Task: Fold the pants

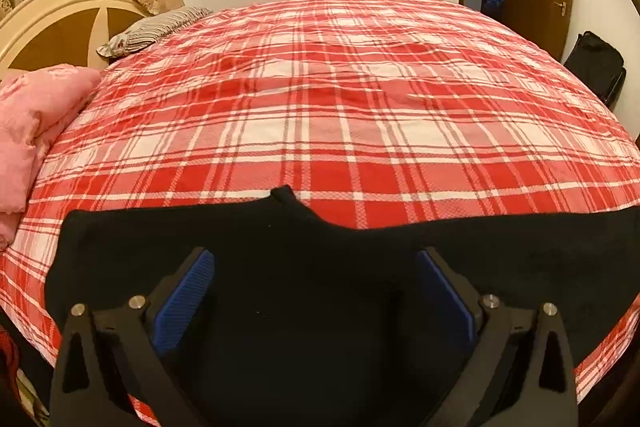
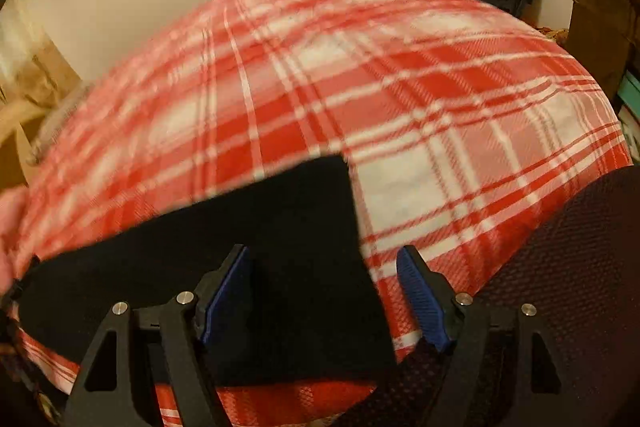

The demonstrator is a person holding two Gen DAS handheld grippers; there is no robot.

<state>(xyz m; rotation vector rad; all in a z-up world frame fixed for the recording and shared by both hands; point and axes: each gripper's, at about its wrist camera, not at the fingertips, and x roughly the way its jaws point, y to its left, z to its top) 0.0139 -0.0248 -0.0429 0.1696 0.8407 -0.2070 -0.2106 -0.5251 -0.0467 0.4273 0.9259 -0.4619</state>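
One bed [image 1: 340,99] is occupying most of both views, covered by one red-and-white plaid sheet [image 2: 460,155]. One pair of black pants [image 1: 304,291] is lying flat across the near edge of the bed, spreading left to right; one small peak of fabric is rising at the middle of its far edge. In the right wrist view, one squared end of the pants [image 2: 304,227] is resting on the sheet.

One pink quilt [image 1: 28,123] is sitting at the left side of the bed, and one striped pillow [image 1: 156,29] is lying by the one headboard [image 1: 56,27]. One dark mesh surface [image 2: 568,267] is showing at the lower right.

The left tool [image 1: 314,271] is hovering over the pants with its two blue pads spread wide, gripping nothing. The right tool [image 2: 324,263] is likewise released: its two pads are standing apart, one over the pants, one over the sheet.
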